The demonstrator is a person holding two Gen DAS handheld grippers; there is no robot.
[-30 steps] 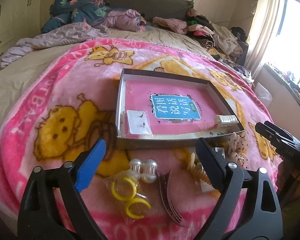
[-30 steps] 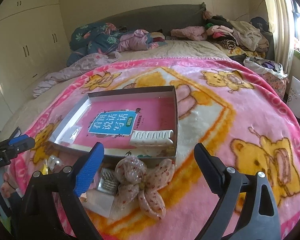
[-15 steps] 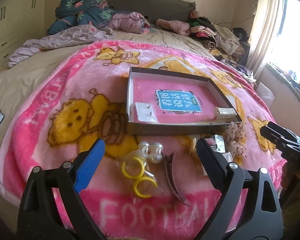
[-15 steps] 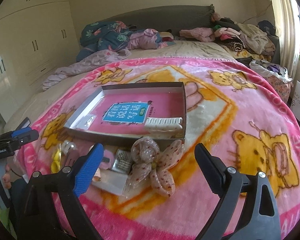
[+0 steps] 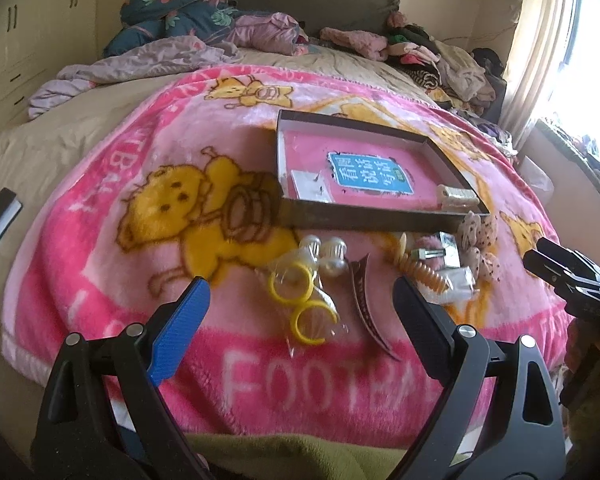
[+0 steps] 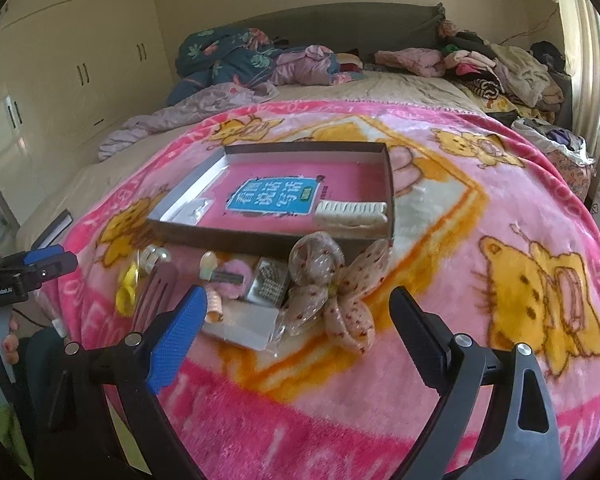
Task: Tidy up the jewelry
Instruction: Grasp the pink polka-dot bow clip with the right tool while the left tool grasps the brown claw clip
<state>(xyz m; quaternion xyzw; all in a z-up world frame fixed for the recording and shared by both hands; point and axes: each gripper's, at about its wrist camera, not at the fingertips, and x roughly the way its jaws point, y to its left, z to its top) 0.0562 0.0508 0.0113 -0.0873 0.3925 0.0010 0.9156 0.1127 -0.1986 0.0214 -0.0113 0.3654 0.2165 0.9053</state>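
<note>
Pink fleece blanket (image 5: 148, 152) covers the bed, and the shallow box (image 5: 364, 222) on it is my landmark. Inside the box lie a white comb (image 6: 352, 214) and a small earring card (image 5: 310, 186). Just in front of the box, on the blanket, wait the loose pieces — yellow rings in a clear bag (image 5: 300, 300), a brown hair clip (image 5: 366, 300), a spotted fabric bow (image 6: 332, 292).

Left hand-held gripper (image 5: 300, 312) and right hand-held gripper (image 6: 296, 318) both hover with fingers spread wide, empty (neither touches anything). I judge the sorting is in the middle — the next move needs one gripper to descend and pinch one piece.
</note>
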